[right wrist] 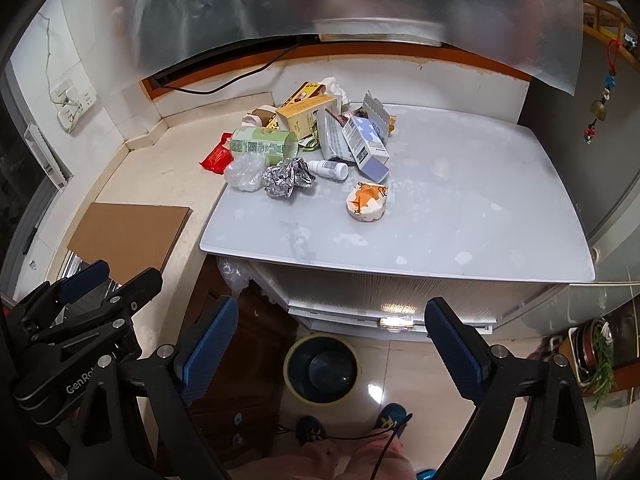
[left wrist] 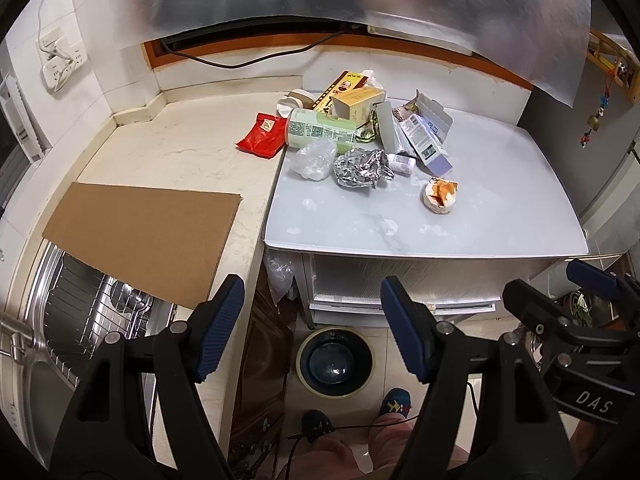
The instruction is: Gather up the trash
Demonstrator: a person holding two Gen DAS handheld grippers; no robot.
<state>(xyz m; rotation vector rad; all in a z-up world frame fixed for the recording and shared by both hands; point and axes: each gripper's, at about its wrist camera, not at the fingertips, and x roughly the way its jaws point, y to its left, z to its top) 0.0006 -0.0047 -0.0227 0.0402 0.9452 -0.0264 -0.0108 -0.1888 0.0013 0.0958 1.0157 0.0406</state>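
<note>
A heap of trash lies at the back left of the grey table top [left wrist: 500, 208] [right wrist: 480, 216]: a green canister [left wrist: 320, 132] [right wrist: 264, 145], crumpled foil [left wrist: 362, 168] [right wrist: 286, 178], a clear plastic wad [left wrist: 314, 160] [right wrist: 244, 172], a red packet [left wrist: 262, 134] [right wrist: 216, 156], yellow and purple boxes [left wrist: 428, 136] [right wrist: 368, 144], and a small white bottle [right wrist: 330, 168]. An orange-and-white paper cup [left wrist: 440, 196] [right wrist: 368, 202] lies apart in front. My left gripper [left wrist: 312, 328] and right gripper [right wrist: 332, 344] are open and empty, held low in front of the table.
A round bin [left wrist: 336, 360] [right wrist: 322, 368] stands on the floor under the table's front edge. A cardboard sheet [left wrist: 140, 236] [right wrist: 128, 232] lies on the counter over a sink rack [left wrist: 96, 312]. A wall socket with cables [left wrist: 60, 60] is at left. The person's feet [right wrist: 352, 424] are below.
</note>
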